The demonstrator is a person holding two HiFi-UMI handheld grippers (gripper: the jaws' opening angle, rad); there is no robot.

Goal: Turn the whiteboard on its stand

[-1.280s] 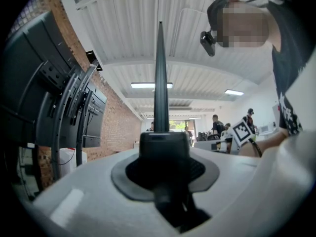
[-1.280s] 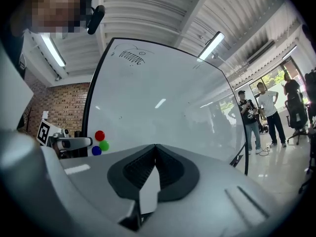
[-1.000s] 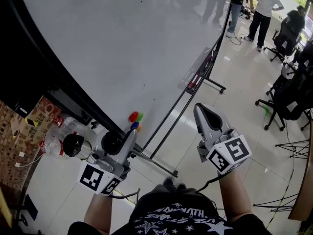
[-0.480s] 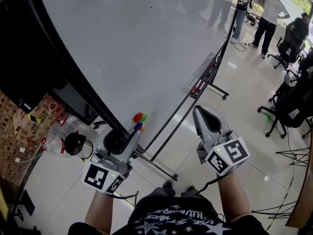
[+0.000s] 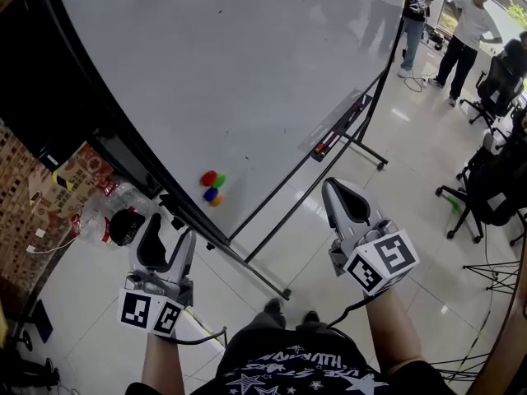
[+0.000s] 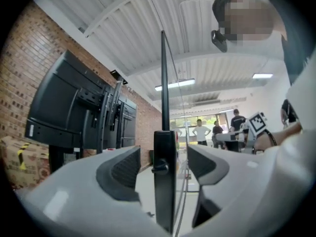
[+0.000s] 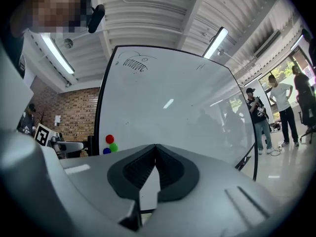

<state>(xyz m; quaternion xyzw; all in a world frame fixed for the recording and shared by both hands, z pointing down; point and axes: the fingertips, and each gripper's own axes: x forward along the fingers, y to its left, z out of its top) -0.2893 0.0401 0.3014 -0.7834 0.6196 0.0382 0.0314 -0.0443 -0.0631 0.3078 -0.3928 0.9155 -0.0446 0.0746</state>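
Note:
The large whiteboard (image 5: 239,72) tilts on its black wheeled stand (image 5: 262,274); colored magnets (image 5: 211,188) cling near its lower corner. My left gripper (image 5: 169,239) is at the board's lower left edge, its jaws opening. In the left gripper view the black frame edge (image 6: 164,191) stands between the jaws with a gap on each side of my left gripper (image 6: 163,166). My right gripper (image 5: 335,191) hovers to the right of the stand, shut and empty. The right gripper view faces the whiteboard (image 7: 177,107) past my shut right gripper (image 7: 155,151).
A black monitor (image 6: 64,107) on a stand, a cardboard box (image 5: 78,178) and plastic bottles (image 5: 103,216) sit left of the board. The marker tray (image 5: 338,130) runs along the board's far edge. Several people (image 5: 469,31) and office chairs (image 5: 490,192) are at the back right.
My left gripper has let go of the board's edge, opened, and drawn back to the left. The magnets and lower corner have shifted left and up. The right gripper has barely moved.

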